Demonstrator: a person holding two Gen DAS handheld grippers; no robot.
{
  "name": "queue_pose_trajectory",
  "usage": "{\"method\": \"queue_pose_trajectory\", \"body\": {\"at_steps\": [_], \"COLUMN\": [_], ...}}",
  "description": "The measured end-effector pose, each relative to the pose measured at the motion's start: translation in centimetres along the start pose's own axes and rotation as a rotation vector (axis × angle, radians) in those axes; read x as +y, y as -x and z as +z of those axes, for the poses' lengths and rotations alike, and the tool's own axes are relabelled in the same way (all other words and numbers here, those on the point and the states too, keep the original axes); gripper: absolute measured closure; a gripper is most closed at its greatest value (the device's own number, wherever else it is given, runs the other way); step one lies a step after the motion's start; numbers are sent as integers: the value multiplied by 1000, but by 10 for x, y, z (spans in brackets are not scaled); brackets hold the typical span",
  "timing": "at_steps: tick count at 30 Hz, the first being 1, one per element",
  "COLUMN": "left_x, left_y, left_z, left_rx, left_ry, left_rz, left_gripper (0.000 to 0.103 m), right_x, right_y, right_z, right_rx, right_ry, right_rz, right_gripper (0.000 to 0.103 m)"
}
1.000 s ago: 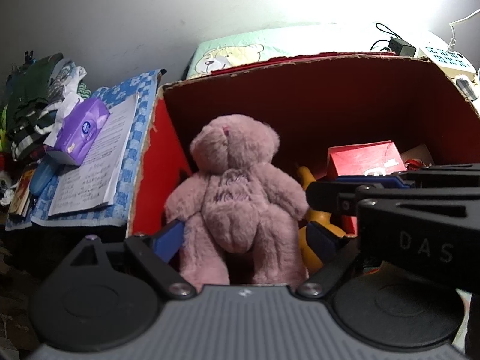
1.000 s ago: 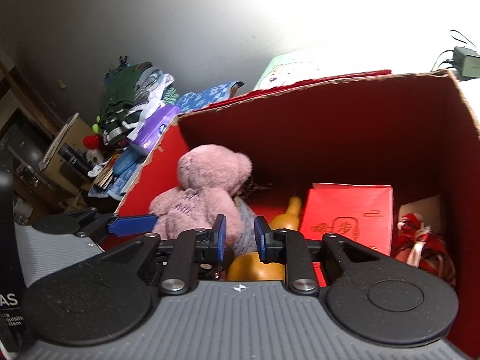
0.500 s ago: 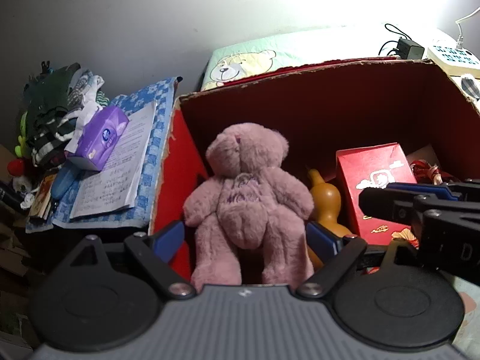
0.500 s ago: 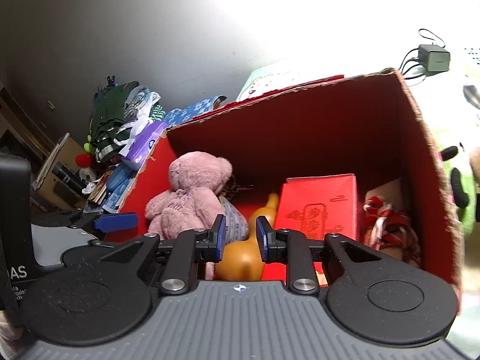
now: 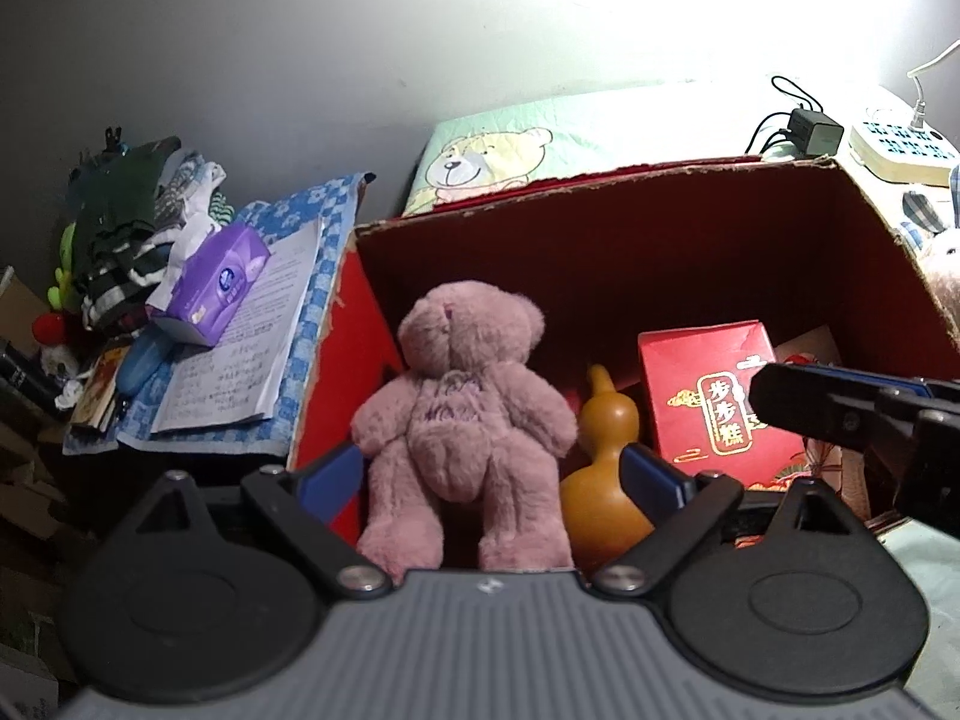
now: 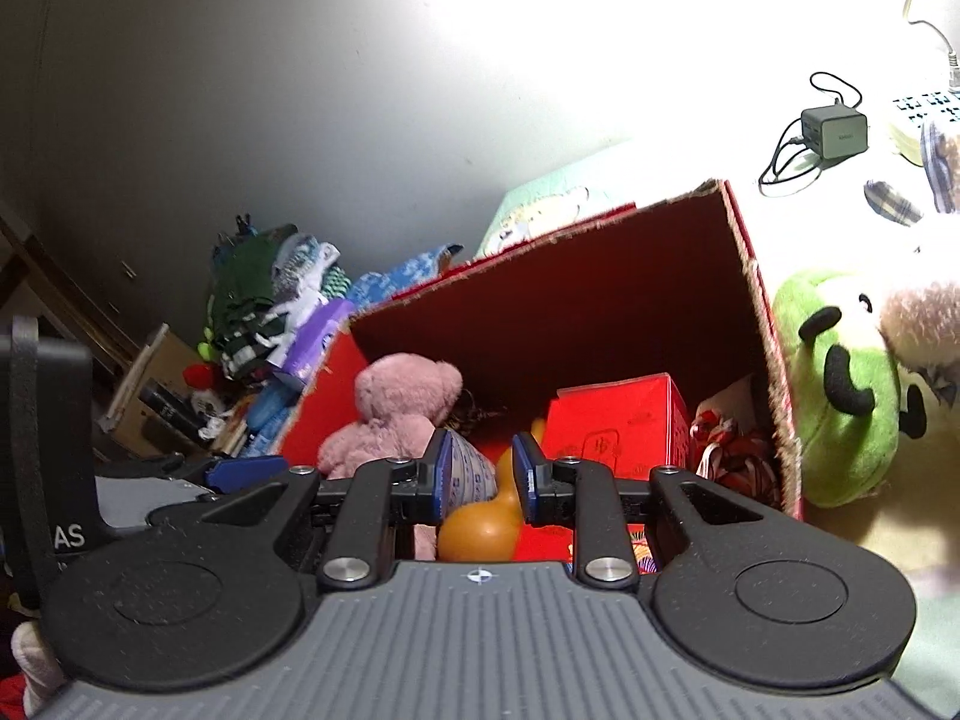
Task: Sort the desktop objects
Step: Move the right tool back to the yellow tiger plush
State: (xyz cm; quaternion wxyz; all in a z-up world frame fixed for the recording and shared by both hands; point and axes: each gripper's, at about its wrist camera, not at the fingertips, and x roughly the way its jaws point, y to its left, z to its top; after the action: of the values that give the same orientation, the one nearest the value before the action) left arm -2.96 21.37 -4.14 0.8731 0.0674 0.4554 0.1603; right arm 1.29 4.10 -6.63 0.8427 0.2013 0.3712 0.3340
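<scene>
Pink teddy bear [image 5: 462,420] now farther off.

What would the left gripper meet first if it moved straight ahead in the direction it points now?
Most likely the pink teddy bear. It sits in the red box directly between the open fingers of the left gripper. The orange gourd lies just right of that line. Depth is uncertain.

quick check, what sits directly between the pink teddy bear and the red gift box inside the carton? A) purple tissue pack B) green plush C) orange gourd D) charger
C: in the left wrist view the orange gourd stands between the pink teddy bear and the red gift box inside the red carton; the tissue pack, green plush and charger are all outside it.
</scene>
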Motion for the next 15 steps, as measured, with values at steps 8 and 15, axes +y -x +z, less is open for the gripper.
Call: {"method": "queue_pose_trajectory", "body": {"at_steps": [8, 15], "left_x": [-27, -67], "left_y": [18, 32], "left_z": [8, 15], "left_rx": [-13, -29], "left_ry": [12, -12], "left_rz": [-6, -34], "left_gripper": [9, 9], "right_x": [-20, -47], "right_y": [29, 56], "right_z": [11, 16], "right_rx": [-17, -32], "right_ry": [-30, -52], "right_rz": [48, 42], "right_gripper": [77, 77]}}
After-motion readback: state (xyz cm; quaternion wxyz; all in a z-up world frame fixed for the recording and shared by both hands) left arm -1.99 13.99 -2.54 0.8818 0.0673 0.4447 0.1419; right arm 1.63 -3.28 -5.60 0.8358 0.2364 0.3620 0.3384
